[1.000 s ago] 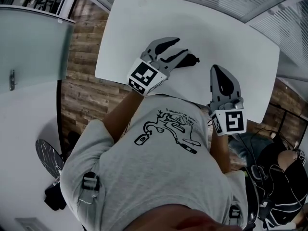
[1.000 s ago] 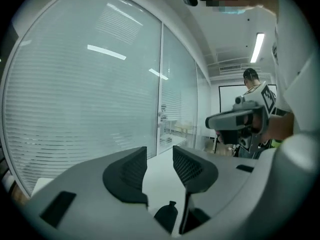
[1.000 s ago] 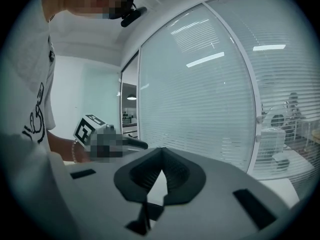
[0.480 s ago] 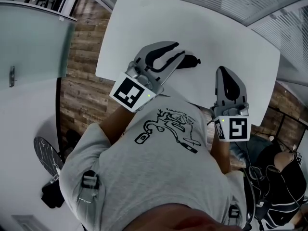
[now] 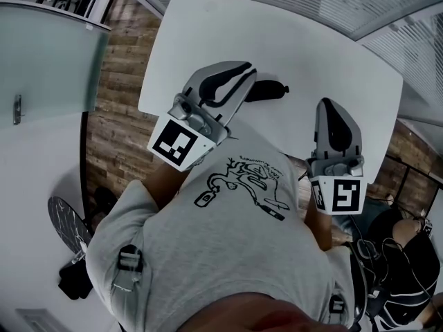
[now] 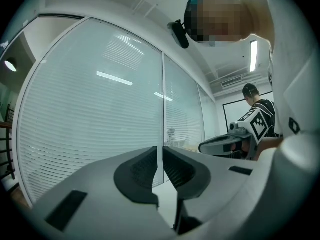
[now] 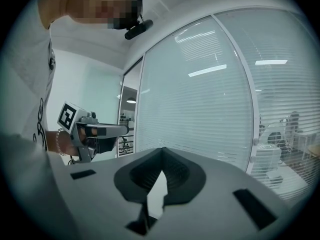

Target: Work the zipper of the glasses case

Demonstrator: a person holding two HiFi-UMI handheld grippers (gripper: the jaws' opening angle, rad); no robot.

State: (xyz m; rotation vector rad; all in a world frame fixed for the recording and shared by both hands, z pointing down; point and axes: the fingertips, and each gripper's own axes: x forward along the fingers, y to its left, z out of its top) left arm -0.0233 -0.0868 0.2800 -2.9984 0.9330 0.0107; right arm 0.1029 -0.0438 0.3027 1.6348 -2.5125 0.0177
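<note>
step: neither holds case, likely between passes | left tongs (image 5: pixel 243 69) just closed, clenched empty | right tongs (image 5: pixel 329 105) clenched empty | black oblong glasses case (image 5: pixel 271 90) on white tabletop (image 5: pixel 311 40), frame centre, just right of left tongs | next: reopen, lower, pinch zipper pull

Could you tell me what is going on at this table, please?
A person holds a gripper in each hand above a white table. The fingers of the left gripper have just closed on nothing; the right gripper is shut and empty too. The dark glasses case lies on the table, touched by neither.
</note>
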